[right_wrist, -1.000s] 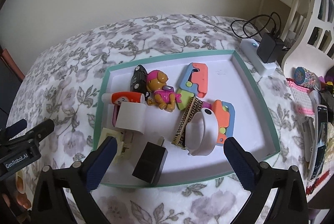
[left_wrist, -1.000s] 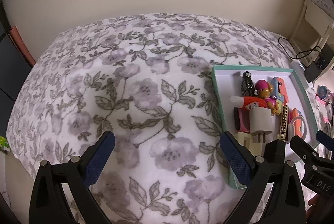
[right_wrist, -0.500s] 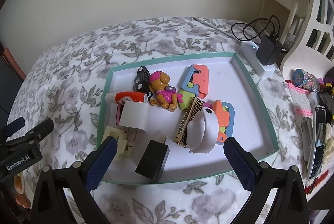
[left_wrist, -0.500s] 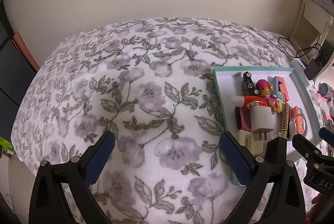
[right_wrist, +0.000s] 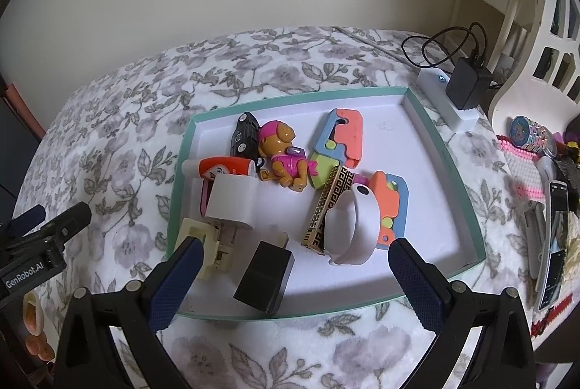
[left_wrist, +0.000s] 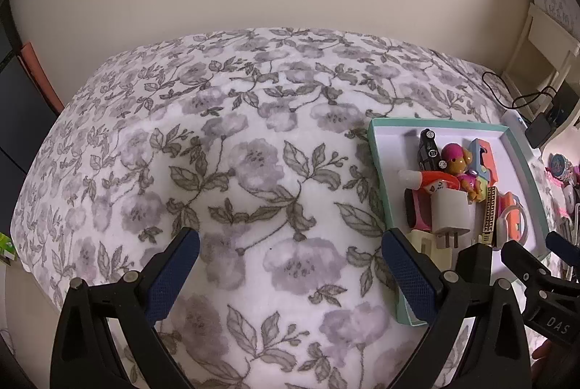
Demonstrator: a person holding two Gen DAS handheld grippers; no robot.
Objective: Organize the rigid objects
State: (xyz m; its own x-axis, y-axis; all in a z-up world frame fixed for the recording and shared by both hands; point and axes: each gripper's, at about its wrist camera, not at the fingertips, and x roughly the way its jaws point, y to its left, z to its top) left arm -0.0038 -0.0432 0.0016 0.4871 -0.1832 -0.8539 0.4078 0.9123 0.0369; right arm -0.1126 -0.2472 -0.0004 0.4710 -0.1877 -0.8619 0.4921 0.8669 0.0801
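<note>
A teal-rimmed white tray (right_wrist: 446,149) lies on the flowered bedspread (left_wrist: 253,164). Inside are a black toy car (right_wrist: 244,137), a toy dog (right_wrist: 282,153), orange-and-blue pieces (right_wrist: 340,139), an orange tube (right_wrist: 224,168), a white plug (right_wrist: 232,202), a cream plug (right_wrist: 197,236), a black charger (right_wrist: 264,276), a gold-patterned bar (right_wrist: 328,204) and a white ring (right_wrist: 353,226). My right gripper (right_wrist: 295,245) hovers open over the tray's near edge, above the black charger. My left gripper (left_wrist: 290,240) is open over bare bedspread, left of the tray (left_wrist: 377,164).
A white power strip with a black adapter (right_wrist: 467,84) and its cable sit beyond the tray's far right corner. A phone (right_wrist: 554,244), a watch (right_wrist: 531,131) and pink beads (right_wrist: 522,164) crowd the right side. White furniture (right_wrist: 525,26) stands at the right, a wall behind.
The left wrist view has shifted a little, so the bed and tray sit lower in it. The right gripper has hardly moved. Both stay open and empty.
</note>
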